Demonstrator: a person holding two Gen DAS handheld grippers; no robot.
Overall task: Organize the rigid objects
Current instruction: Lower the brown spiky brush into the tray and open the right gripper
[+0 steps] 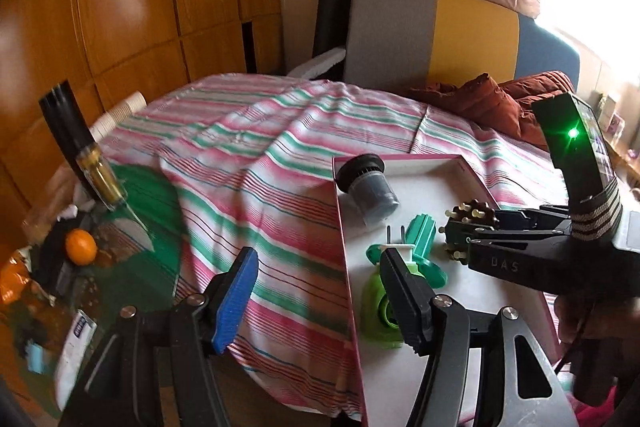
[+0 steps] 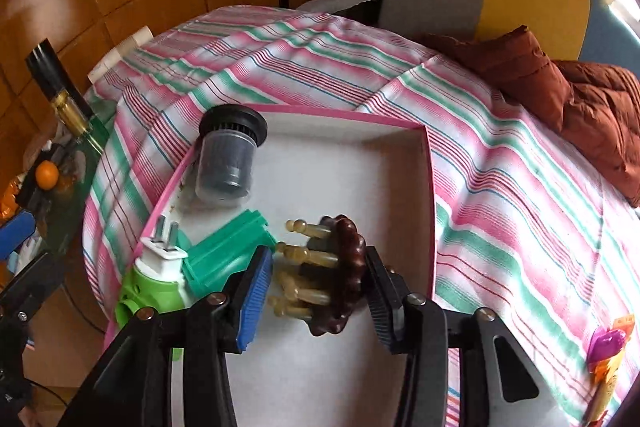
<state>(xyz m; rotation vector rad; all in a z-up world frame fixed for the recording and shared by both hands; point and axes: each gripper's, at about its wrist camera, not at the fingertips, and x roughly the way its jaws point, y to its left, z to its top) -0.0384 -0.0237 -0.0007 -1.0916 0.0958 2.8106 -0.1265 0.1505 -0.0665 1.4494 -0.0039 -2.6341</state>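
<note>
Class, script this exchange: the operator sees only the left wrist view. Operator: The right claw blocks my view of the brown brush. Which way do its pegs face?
Observer: The brown brush stands on edge inside the right claw, with its pegs pointing at the blue pad.
Operator: Does anything lie on the cloth to the right of the tray?
Observer: Yes. A purple and orange item lies on the striped cloth, apart from the tray.
Operator: What touches the brush's back?
Observer: The black pad presses against it.
</note>
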